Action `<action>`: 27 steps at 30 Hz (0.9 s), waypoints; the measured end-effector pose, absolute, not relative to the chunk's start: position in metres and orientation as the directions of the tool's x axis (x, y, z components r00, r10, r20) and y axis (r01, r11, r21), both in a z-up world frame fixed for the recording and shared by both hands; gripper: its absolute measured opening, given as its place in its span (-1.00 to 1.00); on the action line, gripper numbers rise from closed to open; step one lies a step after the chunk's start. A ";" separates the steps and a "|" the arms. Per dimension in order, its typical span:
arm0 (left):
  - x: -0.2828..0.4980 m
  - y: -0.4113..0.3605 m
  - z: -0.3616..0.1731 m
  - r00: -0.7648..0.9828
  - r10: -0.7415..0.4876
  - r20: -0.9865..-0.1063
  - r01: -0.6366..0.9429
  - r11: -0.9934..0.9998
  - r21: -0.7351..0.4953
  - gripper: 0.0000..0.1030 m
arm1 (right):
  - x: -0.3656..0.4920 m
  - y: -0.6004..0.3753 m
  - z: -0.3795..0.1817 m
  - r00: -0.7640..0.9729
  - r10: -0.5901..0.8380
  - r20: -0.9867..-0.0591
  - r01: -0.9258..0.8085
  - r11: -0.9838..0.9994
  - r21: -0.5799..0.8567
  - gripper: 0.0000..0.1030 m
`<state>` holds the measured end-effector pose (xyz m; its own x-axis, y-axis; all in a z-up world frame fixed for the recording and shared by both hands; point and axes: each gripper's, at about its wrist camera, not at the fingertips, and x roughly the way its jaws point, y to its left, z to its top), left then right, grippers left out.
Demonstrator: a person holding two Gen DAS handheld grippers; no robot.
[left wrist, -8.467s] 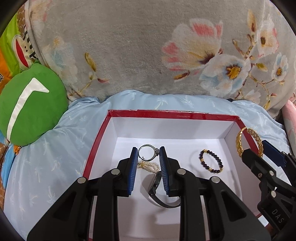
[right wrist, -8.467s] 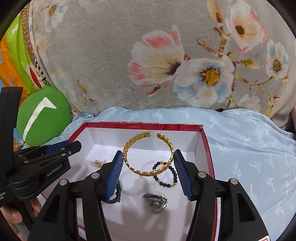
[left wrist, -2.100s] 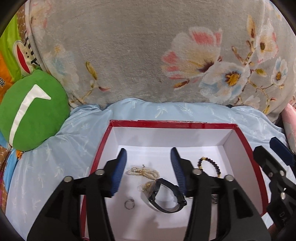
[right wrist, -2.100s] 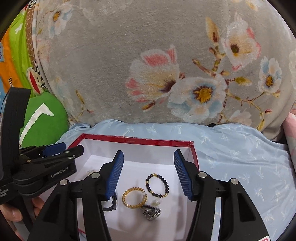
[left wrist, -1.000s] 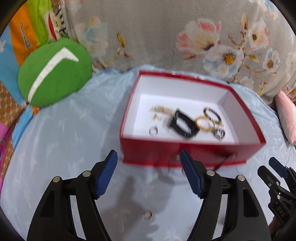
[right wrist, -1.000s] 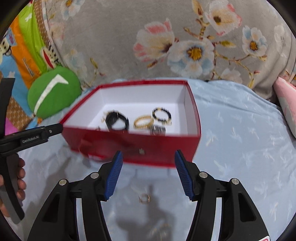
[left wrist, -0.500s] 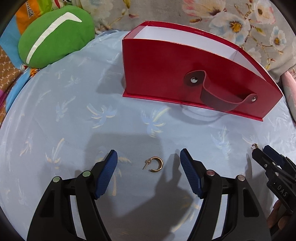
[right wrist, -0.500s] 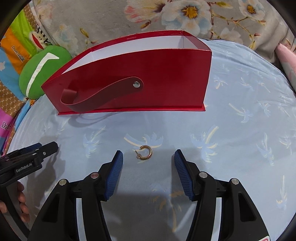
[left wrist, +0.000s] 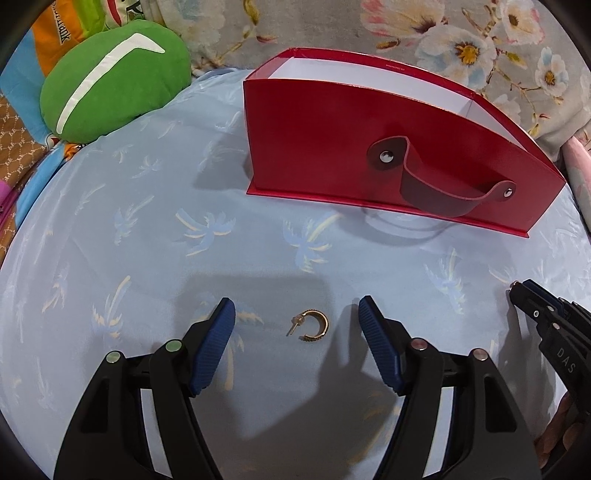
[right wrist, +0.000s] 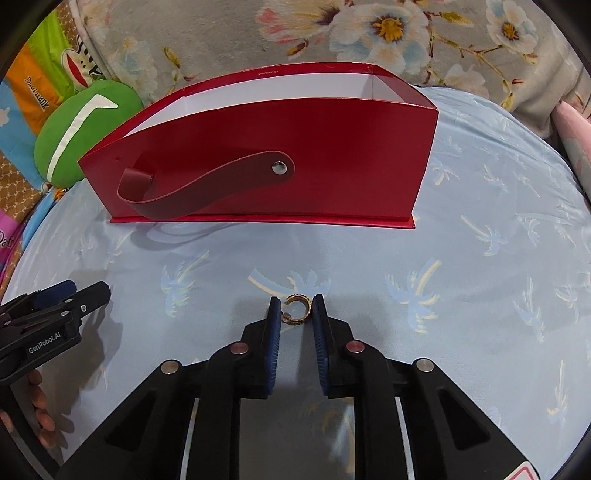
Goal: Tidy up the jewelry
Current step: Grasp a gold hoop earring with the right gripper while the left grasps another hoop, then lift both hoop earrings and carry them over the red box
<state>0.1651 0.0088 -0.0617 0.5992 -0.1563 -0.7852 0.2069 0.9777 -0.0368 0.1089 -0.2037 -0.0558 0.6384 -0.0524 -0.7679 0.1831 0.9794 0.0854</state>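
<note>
Right hand-held gripper (right wrist: 295,309) just closed, pinching a gold hoop earring (right wrist: 296,309) at the very pad tips, liable to slip out; left hand-held gripper (left wrist: 295,330) wide apart around another.

Green cushion (left wrist: 110,77), floral blanket (right wrist: 369,33).

Two gold hoop earrings lie flat on the blue sheet before the red box (left wrist: 332,147) — one (left wrist: 313,325) loose, post pointing left, the other (right wrist: 297,308) pinched between blue pads.
</note>
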 end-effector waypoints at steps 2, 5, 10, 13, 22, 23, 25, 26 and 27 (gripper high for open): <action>0.164 0.011 -0.061 0.598 -0.166 -0.784 0.210 0.977 -0.047 0.28 | 0.106 -0.204 -0.056 0.640 -0.048 -0.767 0.186 0.978 0.094 -0.69; 0.162 0.015 -0.060 0.594 -0.183 -0.783 0.212 0.975 -0.067 0.27 | 0.097 -0.208 -0.055 0.640 -0.042 -0.767 0.195 0.975 0.109 -0.70; 0.160 0.018 -0.059 0.600 -0.184 -0.779 0.212 0.975 -0.067 -0.01 | 0.079 -0.212 -0.054 0.639 -0.036 -0.769 0.210 0.969 0.130 -0.70; 0.159 0.014 -0.059 0.597 -0.191 -0.780 0.228 0.972 -0.063 -0.20 | 0.072 -0.213 -0.054 0.637 -0.042 -0.770 0.215 0.969 0.125 -0.69; 0.152 0.001 -0.058 0.589 -0.205 -0.782 0.266 0.962 -0.052 -0.65 | 0.065 -0.217 -0.052 0.644 -0.032 -0.765 0.225 0.963 0.149 -0.69; 0.152 0.001 -0.058 0.587 -0.208 -0.782 0.268 0.962 -0.054 -0.67 | 0.064 -0.217 -0.052 0.644 -0.031 -0.765 0.225 0.963 0.151 -0.69; 0.153 0.001 -0.058 0.585 -0.212 -0.783 0.267 0.962 -0.060 -0.67 | 0.064 -0.218 -0.052 0.644 -0.028 -0.765 0.224 0.962 0.153 -0.69; 0.153 0.001 -0.057 0.582 -0.216 -0.784 0.269 0.961 -0.065 -0.67 | 0.064 -0.217 -0.052 0.645 -0.027 -0.764 0.223 0.963 0.154 -0.69; 0.153 0.001 -0.057 0.580 -0.220 -0.785 0.269 0.960 -0.070 -0.67 | 0.063 -0.217 -0.051 0.646 -0.027 -0.763 0.222 0.963 0.154 -0.69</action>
